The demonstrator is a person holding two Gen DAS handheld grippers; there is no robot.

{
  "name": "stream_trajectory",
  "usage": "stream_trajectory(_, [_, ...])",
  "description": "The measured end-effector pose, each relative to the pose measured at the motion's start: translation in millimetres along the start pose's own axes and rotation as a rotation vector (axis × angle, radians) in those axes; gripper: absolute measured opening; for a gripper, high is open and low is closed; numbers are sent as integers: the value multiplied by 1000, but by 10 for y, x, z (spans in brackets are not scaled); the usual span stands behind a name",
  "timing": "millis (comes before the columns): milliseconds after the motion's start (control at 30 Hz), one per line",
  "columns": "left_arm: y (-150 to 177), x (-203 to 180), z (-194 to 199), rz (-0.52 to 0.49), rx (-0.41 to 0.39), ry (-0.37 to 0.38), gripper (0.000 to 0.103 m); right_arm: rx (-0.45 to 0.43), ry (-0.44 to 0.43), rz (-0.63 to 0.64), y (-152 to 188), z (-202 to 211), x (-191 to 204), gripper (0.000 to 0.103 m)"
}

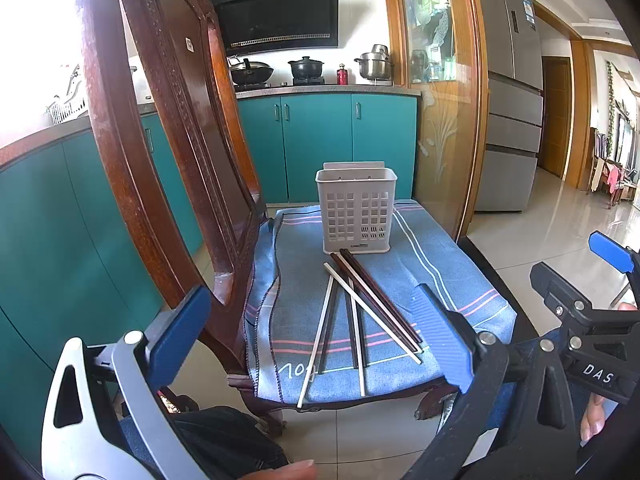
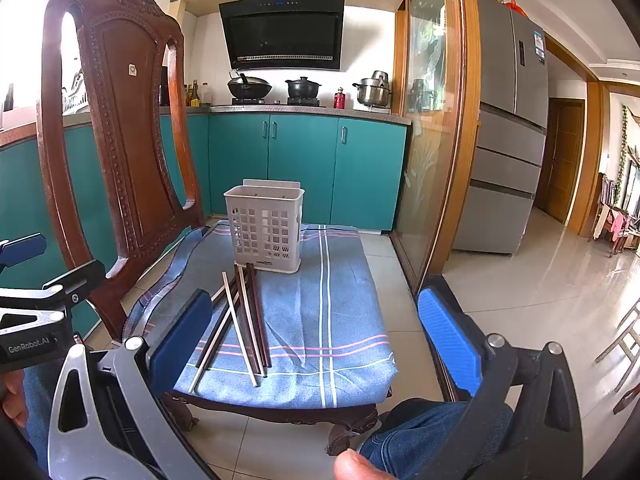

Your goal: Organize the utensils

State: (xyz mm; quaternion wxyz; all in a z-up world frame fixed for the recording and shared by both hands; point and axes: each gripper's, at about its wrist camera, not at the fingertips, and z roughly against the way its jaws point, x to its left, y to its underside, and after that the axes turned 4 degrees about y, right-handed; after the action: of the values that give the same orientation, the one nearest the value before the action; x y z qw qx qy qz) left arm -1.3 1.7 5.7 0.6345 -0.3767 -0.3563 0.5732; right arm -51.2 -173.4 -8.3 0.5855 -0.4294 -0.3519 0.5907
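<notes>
now, white perforated holder [image 1: 355, 208] upright on blue cloth [image 1: 440, 280] over chair seat, chopsticks [image 1: 360, 312] fanned before it, left gripper [image 1: 316, 336] and right gripper [image 2: 316, 328] jaws apart, empty

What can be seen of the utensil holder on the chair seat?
The utensil holder is a pale, plastic-looking rectangular basket with a grid of square holes in its front wall, a solid rim, a raised back plate and a solid base bearing a small label. It stands upright near the far edge of the blue striped cloth covering the chair seat. No utensils rise above its rim. The far ends of the chopsticks lie at its base; contact is unclear.
</notes>
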Motion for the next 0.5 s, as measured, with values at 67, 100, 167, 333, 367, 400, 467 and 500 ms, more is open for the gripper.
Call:
stream_trajectory(67, [9, 4, -3, -2, -2, 0, 99, 0, 0, -1, 4, 0, 3, 101])
stream_trajectory(100, [10, 0, -3, -3, -3, 1, 99, 0, -1, -2, 0, 3, 1, 101])
stream_trajectory(167, [41, 1, -9, -4, -4, -1, 99, 0, 1, -2, -3, 4, 6, 101])
stream_trajectory(333, [40, 2, -7, -4, -3, -1, 99, -3, -8, -7, 1, 17, -7, 101])
stream_trajectory(367, [40, 0, -7, -4, -4, -1, 99, -4, -8, -8, 1, 20, -8, 101])
stream_trajectory(400, [40, 1, -6, -4, -4, -2, 99, -5, -9, -7, -1, 24, -4, 101])
stream_trajectory(467, [36, 3, -1, -3, -5, -3, 99, -5, -9, -5, -3, 22, 2, 101])
stream_trajectory(500, [36, 6, 1, -2, -5, -2, 99, -6, -10, -4, -3, 24, 6, 101])
